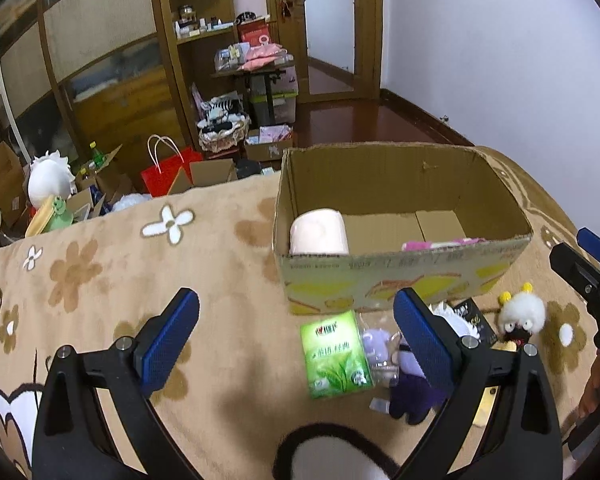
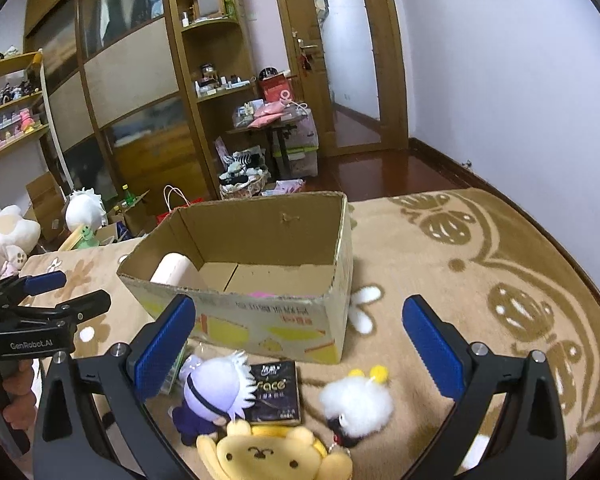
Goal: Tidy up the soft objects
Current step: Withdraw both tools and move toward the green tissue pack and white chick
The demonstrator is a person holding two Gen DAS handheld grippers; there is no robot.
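Step in hand: a judgement only; picking the next soft thing from the cluster in front of the open brown cardboard box (image 2: 260, 280) and dropping it inside.
Left hand-held gripper (image 1: 296, 338): jaws wide apart, holding nothing, hovering over the flat green tea-leaf tissue pack (image 1: 335, 356).
Right hand-held gripper (image 2: 300, 346): jaws wide apart, empty, above the toys.
Soft things: white-haired purple plush doll (image 2: 210, 394), fluffy white pompom toy with yellow antennae (image 2: 356, 404) and yellow bear-faced plush (image 2: 272, 454) lie close together on the beige flower-patterned blanket (image 2: 440, 248), just before the box.
Already boxed: pale pink paper roll (image 1: 319, 232) and something pink (image 1: 440, 245), probably cloth.
Doing it well: centre one toy between the pads, squeeze its bulk rather than its fluff, clear the box wall.
Writing: "GenRobot.AI" on the left gripper's body; "Face" on the black packet (image 2: 278, 394); Chinese print elsewhere unreadable.
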